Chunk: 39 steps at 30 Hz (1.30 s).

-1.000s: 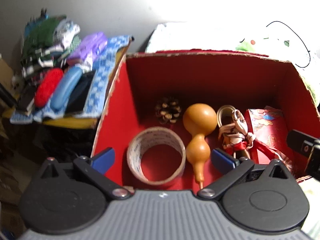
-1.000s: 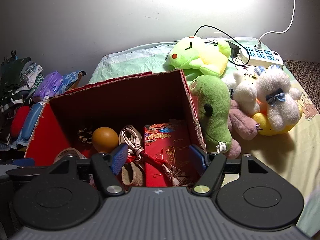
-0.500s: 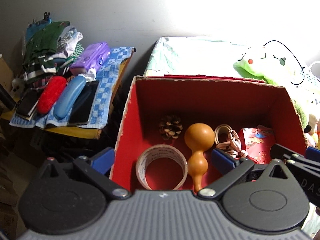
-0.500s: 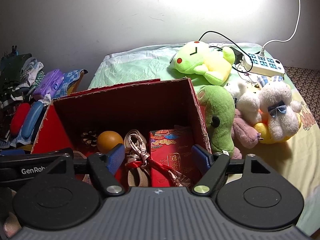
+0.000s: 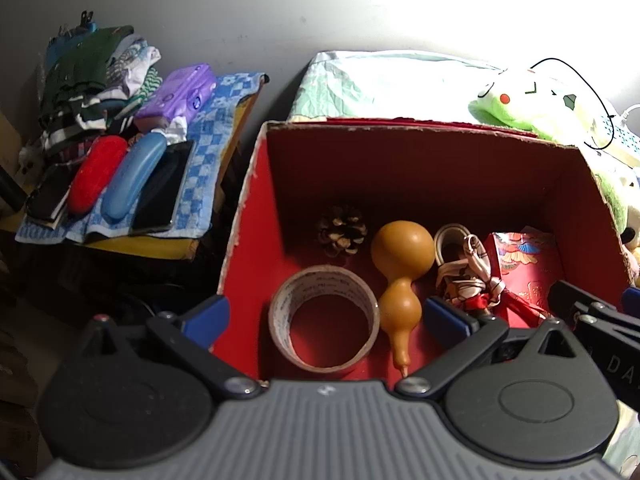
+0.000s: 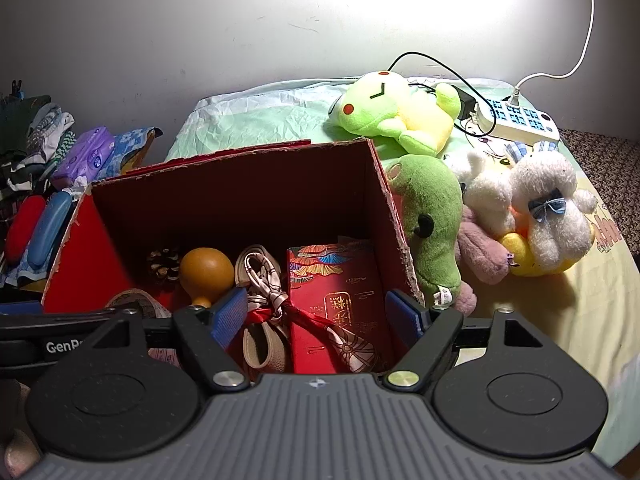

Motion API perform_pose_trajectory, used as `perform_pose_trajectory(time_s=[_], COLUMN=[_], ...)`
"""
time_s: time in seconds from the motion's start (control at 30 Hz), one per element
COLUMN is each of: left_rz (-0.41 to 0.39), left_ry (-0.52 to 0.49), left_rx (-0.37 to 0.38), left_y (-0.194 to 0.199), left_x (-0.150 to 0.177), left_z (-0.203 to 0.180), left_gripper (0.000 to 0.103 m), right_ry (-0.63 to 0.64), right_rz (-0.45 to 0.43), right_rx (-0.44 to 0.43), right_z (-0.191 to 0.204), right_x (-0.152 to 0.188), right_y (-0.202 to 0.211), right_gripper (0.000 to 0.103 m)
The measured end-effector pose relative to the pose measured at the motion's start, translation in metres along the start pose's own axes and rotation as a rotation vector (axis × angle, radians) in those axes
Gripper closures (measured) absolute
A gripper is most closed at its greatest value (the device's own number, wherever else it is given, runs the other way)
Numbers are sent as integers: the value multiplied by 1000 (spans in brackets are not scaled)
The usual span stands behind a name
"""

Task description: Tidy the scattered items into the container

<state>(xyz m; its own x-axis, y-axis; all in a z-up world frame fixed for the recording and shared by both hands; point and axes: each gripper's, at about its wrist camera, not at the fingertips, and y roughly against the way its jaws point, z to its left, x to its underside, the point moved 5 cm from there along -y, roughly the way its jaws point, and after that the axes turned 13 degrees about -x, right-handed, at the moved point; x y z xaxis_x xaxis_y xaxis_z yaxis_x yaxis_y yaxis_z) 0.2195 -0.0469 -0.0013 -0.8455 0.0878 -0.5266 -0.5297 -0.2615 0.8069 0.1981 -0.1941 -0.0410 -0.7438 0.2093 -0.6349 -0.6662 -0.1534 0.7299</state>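
A red cardboard box (image 5: 256, 216) (image 6: 384, 184) stands on the bed. Inside lie a pine cone (image 5: 342, 230) (image 6: 163, 264), an orange gourd (image 5: 401, 276) (image 6: 206, 272), a roll of tape (image 5: 324, 316) (image 6: 136, 300), a beige strap with a patterned scarf (image 5: 470, 276) (image 6: 264, 280) and a red packet (image 5: 528, 272) (image 6: 340, 292). My left gripper (image 5: 326, 316) hovers open above the box's near edge, over the tape and gourd, holding nothing. My right gripper (image 6: 318, 312) hangs open over the scarf and red packet, pads clear of both.
Plush toys sit right of the box: a light green frog (image 6: 396, 112), a dark green one (image 6: 432, 216), a white one (image 6: 540, 208). A power strip (image 6: 520, 120) with cables lies behind. A side table (image 5: 140, 236) at left carries cases, a phone and folded clothes.
Both grippers have pulled back and up from the box, so more of the box and bed shows. The right jaws have spread a little wider. The items in the box lie still.
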Motion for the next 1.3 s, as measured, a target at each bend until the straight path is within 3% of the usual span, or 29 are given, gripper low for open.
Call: perform_pose_trajectory(time_s=[0.53,0.83,1.3], left_rz=[-2,2,109], left_ry=[-5,-13,-72], left_rx=[23,44,54], left_y=[14,30,4], left_x=[13,35,84], left_z=[0,7,-11], left_gripper=[0,0,0], right_ry=[-33,14,-19], right_rz=[-32,-44,56], right_rx=[-22,-64,-46], right_z=[-1,9,-1], right_x=[8,21,61], right_y=[18,41,30], right_gripper=[25,25,25])
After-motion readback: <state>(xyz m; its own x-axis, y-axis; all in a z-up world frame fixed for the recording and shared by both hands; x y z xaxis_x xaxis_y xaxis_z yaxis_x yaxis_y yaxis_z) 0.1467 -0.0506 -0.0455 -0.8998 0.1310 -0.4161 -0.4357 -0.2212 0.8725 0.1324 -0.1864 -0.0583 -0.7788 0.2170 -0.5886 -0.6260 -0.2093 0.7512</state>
